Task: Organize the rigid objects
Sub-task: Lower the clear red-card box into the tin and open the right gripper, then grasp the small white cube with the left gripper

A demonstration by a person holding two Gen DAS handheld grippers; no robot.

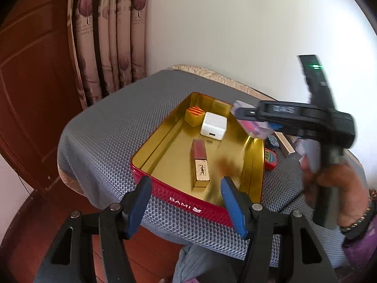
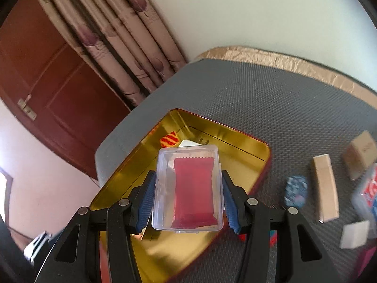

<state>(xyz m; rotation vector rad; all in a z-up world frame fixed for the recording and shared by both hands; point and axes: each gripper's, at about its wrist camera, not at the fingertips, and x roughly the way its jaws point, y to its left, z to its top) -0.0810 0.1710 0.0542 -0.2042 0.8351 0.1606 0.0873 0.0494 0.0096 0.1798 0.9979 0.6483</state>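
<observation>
An open red tin (image 1: 165, 189) with a gold inside rests on the grey mat. In it lie a red and gold lipstick box (image 1: 200, 165), a white charger cube (image 1: 214, 125) and a small gold box with a striped top (image 1: 194, 116). My left gripper (image 1: 186, 200) hovers at the tin's near wall, open, with nothing between its blue fingers (image 1: 139, 202). My right gripper (image 2: 188, 186) is shut on a clear plastic box (image 2: 188, 188) with a red packet inside, held above the tin (image 2: 235, 132). The left wrist view shows that box (image 1: 249, 120) over the tin's right rim.
Right of the tin on the mat (image 2: 259, 94) lie a long cardboard box (image 2: 325, 186), a tan box (image 2: 360, 155), a blue patterned oval piece (image 2: 295, 191), a small white box (image 2: 354, 234) and a round red tin (image 1: 271, 159). A curtain (image 1: 110, 35) and brown door stand behind.
</observation>
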